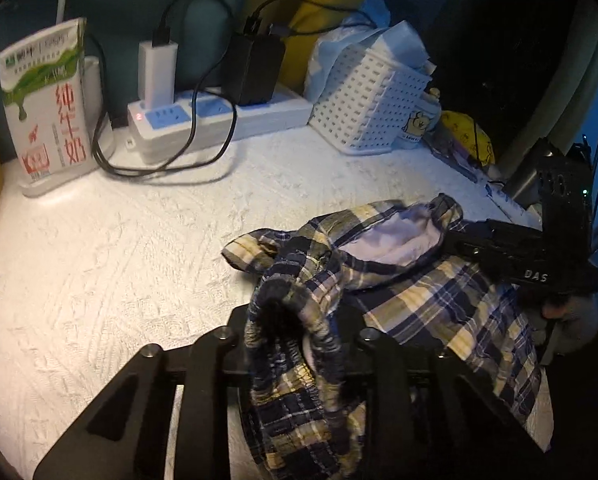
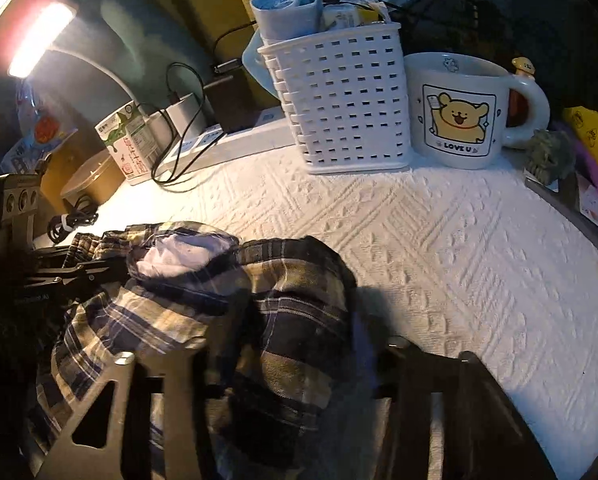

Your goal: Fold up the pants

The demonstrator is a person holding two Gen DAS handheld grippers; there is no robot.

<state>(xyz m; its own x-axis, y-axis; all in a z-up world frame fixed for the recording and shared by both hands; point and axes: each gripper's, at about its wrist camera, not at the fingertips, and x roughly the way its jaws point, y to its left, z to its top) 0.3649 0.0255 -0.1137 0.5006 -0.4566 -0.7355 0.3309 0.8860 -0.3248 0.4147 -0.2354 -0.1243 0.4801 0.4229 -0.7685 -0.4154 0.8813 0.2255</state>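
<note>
Pants (image 1: 411, 280) lie bunched in a plaid heap at the near edge of the table (image 1: 119, 248), pale lining showing at the open waistband, which faces up and toward the back. You hold them at two places. Your left gripper (image 1: 295, 344) is clamped on a gathered ridge of elastic waistband, the cloth pinched between its fingers and draped down over them. Your right gripper (image 2: 283, 360) also has plaid cloth bunched between its fingers, and I judge it closed on a fold, though shadow hides the tips there.

To do this step well, draw the two grips apart along the near edge until the waistband goes taut and flat, then lay the cloth down toward the back so the legs spread out instead of piling. Keep both pinches on the waistband only; a grip that catches two layers will carry a twist into the fold.

Mind the back edge: basket (image 2: 339, 100), mug (image 2: 459, 112), power strip (image 1: 219, 116) with its cables and milk carton (image 1: 47, 100) stand there, well apart from the heap but within reach of a swung leg.
</note>
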